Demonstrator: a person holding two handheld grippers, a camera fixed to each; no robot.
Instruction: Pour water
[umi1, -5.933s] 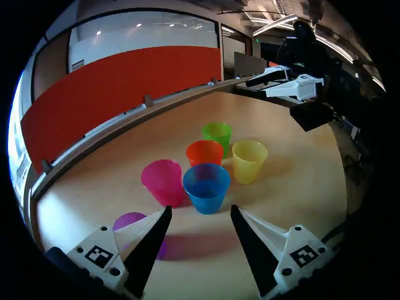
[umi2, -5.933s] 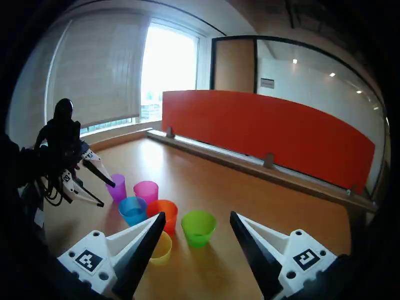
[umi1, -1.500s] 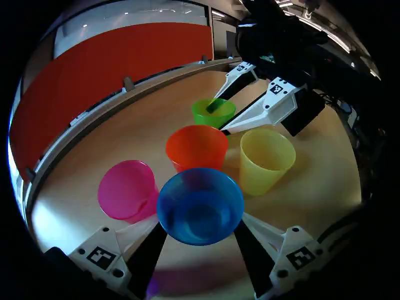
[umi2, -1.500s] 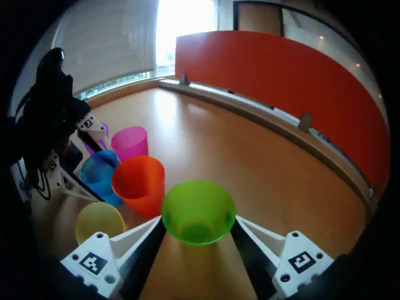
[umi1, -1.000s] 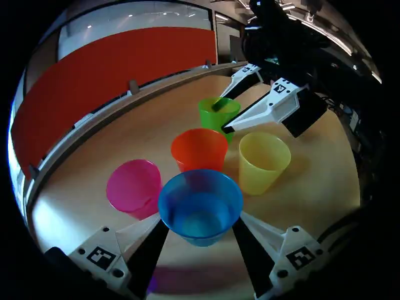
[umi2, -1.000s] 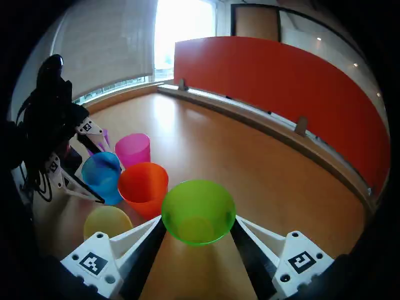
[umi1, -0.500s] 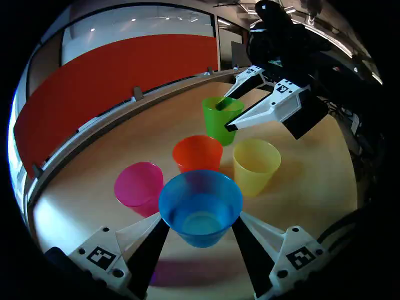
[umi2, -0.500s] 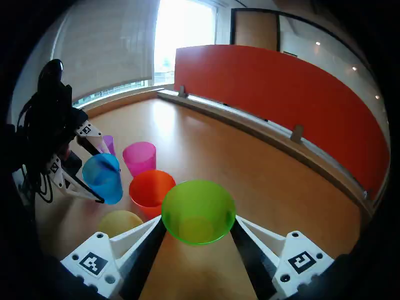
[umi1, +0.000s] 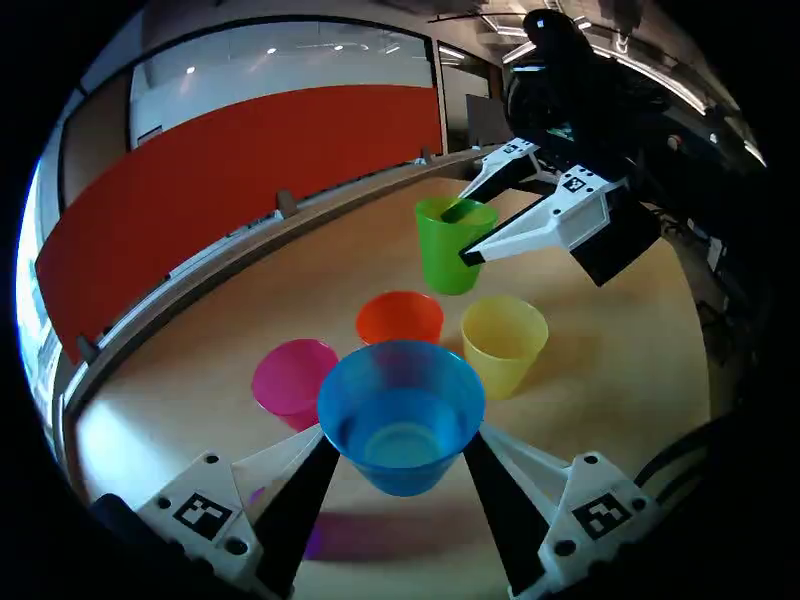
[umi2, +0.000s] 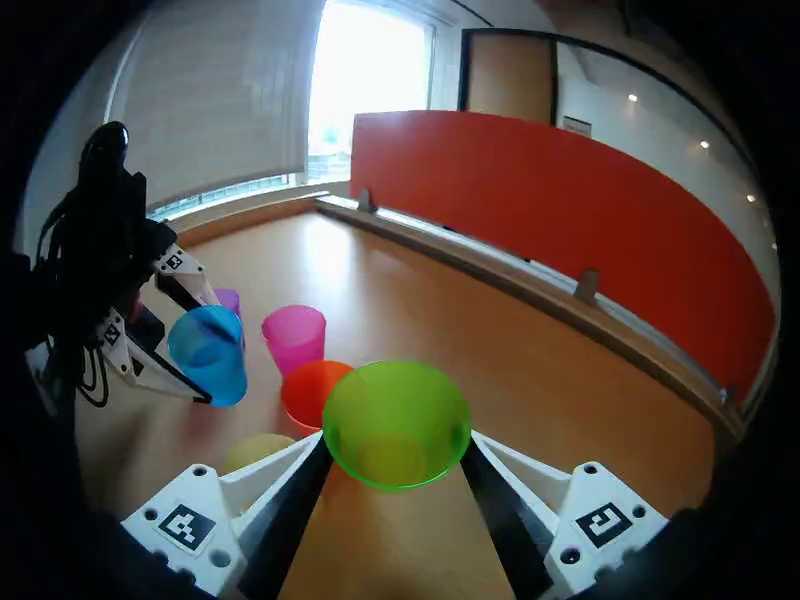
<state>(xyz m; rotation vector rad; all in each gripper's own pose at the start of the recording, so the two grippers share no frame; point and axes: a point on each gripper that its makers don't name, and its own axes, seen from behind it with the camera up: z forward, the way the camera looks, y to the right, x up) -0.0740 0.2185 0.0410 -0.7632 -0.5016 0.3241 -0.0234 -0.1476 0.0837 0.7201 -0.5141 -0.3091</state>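
left tongs (umi1: 400, 445) clamped on blue cup (umi1: 400, 400), right tongs (umi2: 396, 445) clamped on green cup (umi2: 397, 415), both cups held above table (umi1: 620, 340)

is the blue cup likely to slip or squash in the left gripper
The blue cup looks thin and translucent, so it probably flexes under the left gripper's squeeze. Its tapered wall may let it slip. It seems nearly empty, likely light.
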